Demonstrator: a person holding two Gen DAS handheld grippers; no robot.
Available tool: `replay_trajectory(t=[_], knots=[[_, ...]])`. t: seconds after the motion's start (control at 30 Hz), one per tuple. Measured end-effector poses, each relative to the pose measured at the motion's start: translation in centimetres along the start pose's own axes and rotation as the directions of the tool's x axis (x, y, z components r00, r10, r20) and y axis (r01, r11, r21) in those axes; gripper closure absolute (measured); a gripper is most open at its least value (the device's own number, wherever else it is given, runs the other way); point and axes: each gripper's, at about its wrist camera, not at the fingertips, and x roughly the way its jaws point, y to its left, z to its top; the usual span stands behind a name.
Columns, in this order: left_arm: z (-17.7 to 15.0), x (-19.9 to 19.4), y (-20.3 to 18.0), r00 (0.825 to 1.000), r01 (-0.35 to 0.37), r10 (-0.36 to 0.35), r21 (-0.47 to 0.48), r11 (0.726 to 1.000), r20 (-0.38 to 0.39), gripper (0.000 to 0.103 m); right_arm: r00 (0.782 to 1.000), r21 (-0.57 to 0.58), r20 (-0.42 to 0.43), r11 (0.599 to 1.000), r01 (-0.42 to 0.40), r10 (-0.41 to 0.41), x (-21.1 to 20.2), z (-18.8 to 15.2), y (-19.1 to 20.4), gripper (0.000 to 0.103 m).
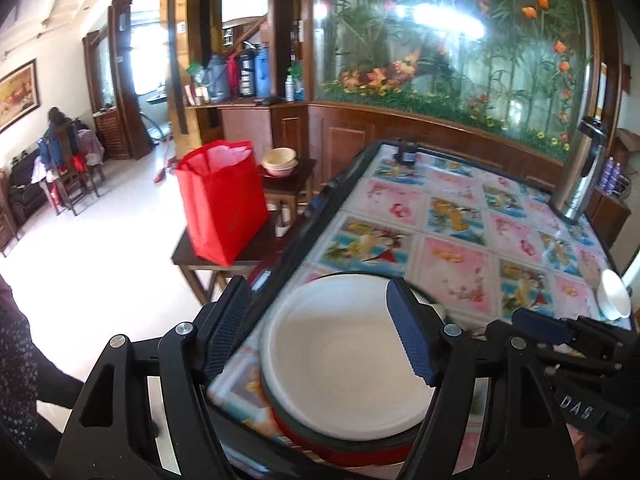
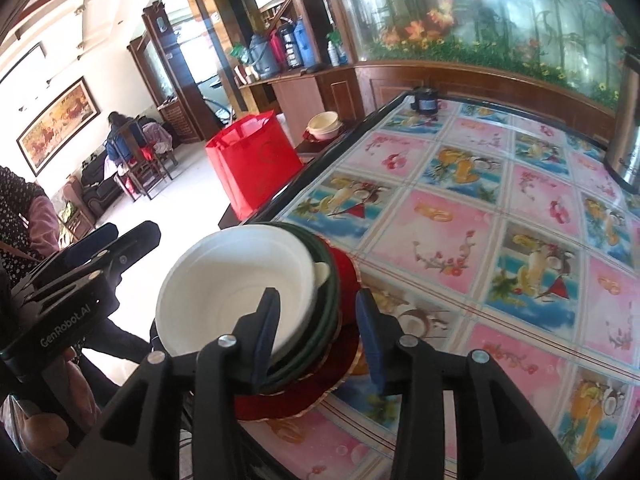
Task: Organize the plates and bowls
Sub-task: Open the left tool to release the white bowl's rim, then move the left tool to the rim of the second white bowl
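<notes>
Left tool [image 1: 320, 330]: jaws apart, straddling white bowl [image 1: 344, 364], not pinching. Bowl tops plate stack [image 2: 320, 344] at surface [image 2: 460, 220] corner. Right tool [image 2: 320, 334]: jaws apart around stack's rim, no grip. Bowl probably light, thin, flexible; take by rim.

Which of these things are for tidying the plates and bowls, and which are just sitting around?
For the job:
- white bowl on top of the stack
- green plate under it
- red plate at the bottom
- small white bowl at the table's right edge
- bowls on the side stool

Just sitting around:
- red bag
- steel kettle
- flasks on the shelf
- dark jar at the table's far edge
</notes>
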Motion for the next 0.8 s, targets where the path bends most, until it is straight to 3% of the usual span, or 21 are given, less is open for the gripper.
replay_trajectory(t=[0.33, 0.8], knots=[[0.2, 1.8, -8.6, 0.989, 0.143, -0.14, 0.074, 0.987, -0.042, 0.03, 0.994, 0.098, 0.031, 0.99, 0.099, -0.102, -3.0, -1.5, -5.6, 0.057], [-0.9, 3.8, -22.1, 0.944, 0.321, -0.297, 0.202, 0.925, -0.143, 0.03, 0.969, 0.267, 0.034, 0.937, 0.226, -0.244, -8.7, -4.7, -15.1, 0.049]])
